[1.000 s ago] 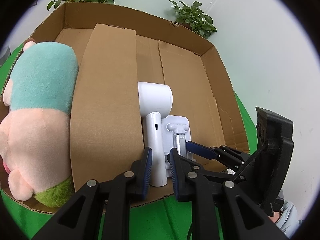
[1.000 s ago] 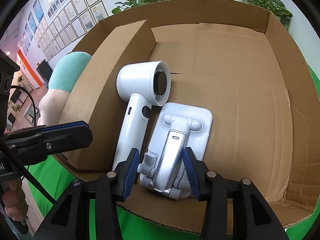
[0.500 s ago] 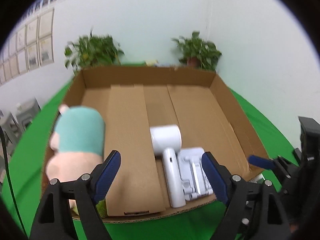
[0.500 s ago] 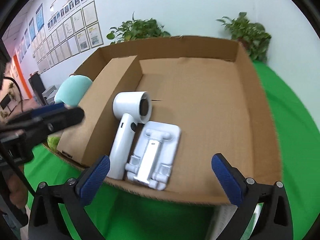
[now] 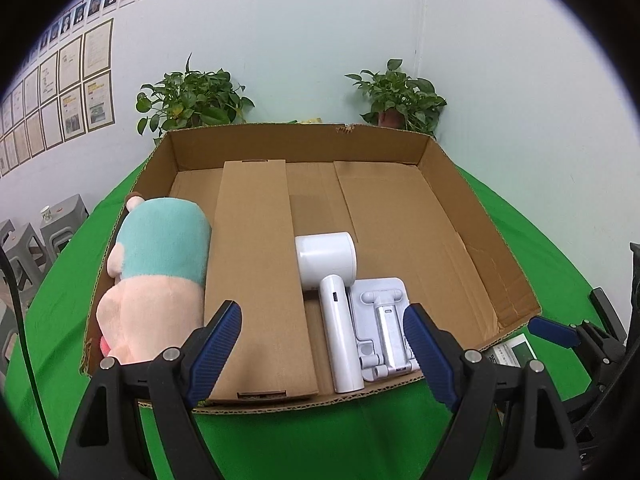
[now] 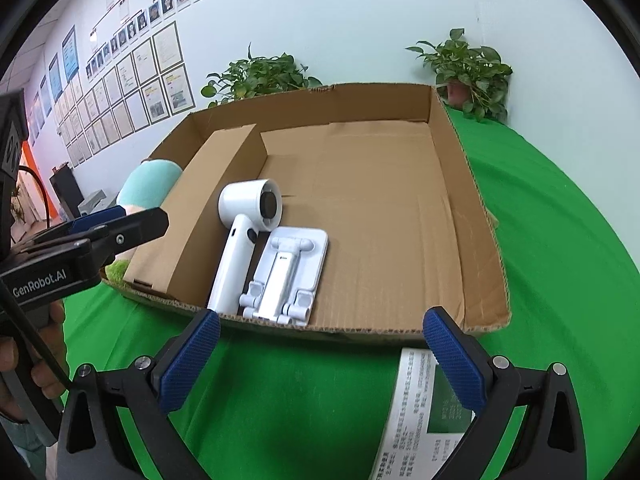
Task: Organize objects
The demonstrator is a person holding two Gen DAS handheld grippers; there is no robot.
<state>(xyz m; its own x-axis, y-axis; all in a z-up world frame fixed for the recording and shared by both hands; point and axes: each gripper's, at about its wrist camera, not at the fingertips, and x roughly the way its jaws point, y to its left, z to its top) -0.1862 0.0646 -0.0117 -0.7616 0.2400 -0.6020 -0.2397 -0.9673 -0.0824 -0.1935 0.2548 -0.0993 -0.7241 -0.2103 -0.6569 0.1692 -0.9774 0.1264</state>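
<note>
A wide, shallow cardboard box (image 5: 304, 140) (image 6: 320, 108) lies on green cloth. A cardboard divider (image 5: 256, 260) (image 6: 216, 184) splits it. Left of the divider lies a teal and pink plush toy (image 5: 160, 264) (image 6: 148, 188). Right of it, a white handheld fan (image 5: 332, 280) (image 6: 240, 248) and a white folding phone stand (image 5: 384, 320) (image 6: 288, 268) lie side by side near the front wall. My left gripper (image 5: 322, 310) hovers open above the front wall, holding nothing. My right gripper (image 6: 320, 316) is open and empty over the cloth in front of the box.
A printed leaflet (image 6: 416, 412) (image 5: 516, 354) lies on the cloth under my right gripper, at the box's front right corner. Two potted plants (image 5: 192, 96) (image 5: 400, 96) stand behind the box against the wall. Grey stools (image 5: 36, 236) stand at the far left. A hand (image 6: 24, 364) holds the left gripper's handle.
Both grippers opened wide, the left off the fan's handle and the right off the phone stand. Both then drew back and up from the box. Fan and stand stay where they lay.
</note>
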